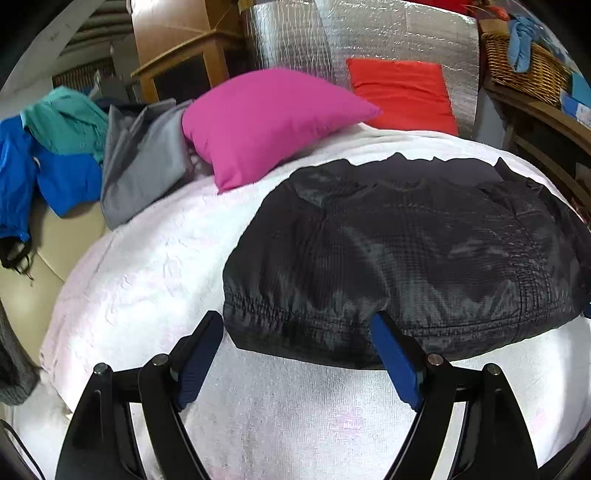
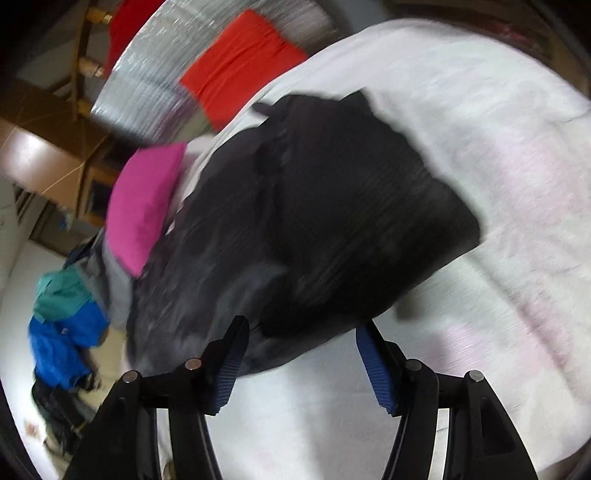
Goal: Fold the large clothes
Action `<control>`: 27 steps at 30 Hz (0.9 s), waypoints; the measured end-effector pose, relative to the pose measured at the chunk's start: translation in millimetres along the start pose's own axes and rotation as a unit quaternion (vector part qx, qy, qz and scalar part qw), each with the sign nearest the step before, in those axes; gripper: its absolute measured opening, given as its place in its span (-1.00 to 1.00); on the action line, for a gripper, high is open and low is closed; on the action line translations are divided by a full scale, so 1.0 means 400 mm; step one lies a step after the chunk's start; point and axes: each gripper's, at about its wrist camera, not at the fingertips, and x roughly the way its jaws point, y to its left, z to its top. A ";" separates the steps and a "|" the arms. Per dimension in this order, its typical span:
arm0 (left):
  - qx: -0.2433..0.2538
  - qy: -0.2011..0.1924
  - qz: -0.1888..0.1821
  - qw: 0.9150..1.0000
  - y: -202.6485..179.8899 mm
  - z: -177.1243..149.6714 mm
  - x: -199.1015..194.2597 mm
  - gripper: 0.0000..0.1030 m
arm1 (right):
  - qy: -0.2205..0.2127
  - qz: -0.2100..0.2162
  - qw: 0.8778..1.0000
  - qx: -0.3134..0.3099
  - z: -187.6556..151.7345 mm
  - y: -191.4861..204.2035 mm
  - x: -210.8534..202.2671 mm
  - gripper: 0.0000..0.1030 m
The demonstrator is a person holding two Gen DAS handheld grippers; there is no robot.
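Note:
A black quilted jacket (image 1: 406, 254) lies folded into a compact shape on the white blanket (image 1: 147, 273) of the bed. My left gripper (image 1: 299, 325) is open, its blue pads either side of the jacket's elastic hem at the near edge, holding nothing. In the right wrist view the same jacket (image 2: 332, 229) is blurred by motion. My right gripper (image 2: 303, 332) is open just in front of its near edge, empty.
A pink pillow (image 1: 266, 122) and a red cushion (image 1: 402, 92) lie at the head of the bed against a silver foil panel (image 1: 369, 33). Grey (image 1: 144, 162), blue (image 1: 55, 177) and teal (image 1: 66, 122) clothes are piled at the left. A wicker basket (image 1: 524, 70) stands at the right.

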 end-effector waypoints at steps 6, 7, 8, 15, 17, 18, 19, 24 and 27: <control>0.005 -0.012 0.000 1.000 -0.009 0.003 -0.014 0.61 | 0.048 0.056 0.996 0.043 -0.014 0.017 0.087 0.31; 0.006 -0.013 0.000 1.000 -0.010 0.003 -0.015 0.61 | 0.057 0.060 0.995 0.050 -0.016 0.023 0.110 0.31; 0.006 -0.013 0.001 1.000 -0.010 0.002 -0.019 0.61 | 0.063 0.060 0.995 0.054 -0.017 0.027 0.126 0.31; 0.007 -0.013 0.006 1.000 0.001 0.005 -0.009 0.61 | 0.041 0.064 0.994 0.077 -0.013 0.043 0.178 0.37; 0.006 -0.013 0.007 1.000 0.005 0.005 -0.009 0.61 | 0.030 0.060 0.995 0.071 -0.006 0.057 0.181 0.31; 0.006 -0.013 0.007 1.000 0.007 0.005 -0.009 0.61 | 0.018 0.052 0.997 0.060 -0.002 0.065 0.170 0.13; 0.006 -0.014 0.008 1.000 0.009 0.005 -0.009 0.61 | -0.002 0.041 0.998 0.037 0.000 0.083 0.155 0.04; 0.005 -0.016 0.009 1.000 0.009 0.004 -0.013 0.61 | -0.008 -0.027 0.999 -0.039 -0.011 0.137 0.161 0.01; 0.007 -0.012 0.008 1.000 0.007 0.003 -0.012 0.61 | 0.020 -0.012 1.000 -0.016 -0.011 0.120 0.160 0.01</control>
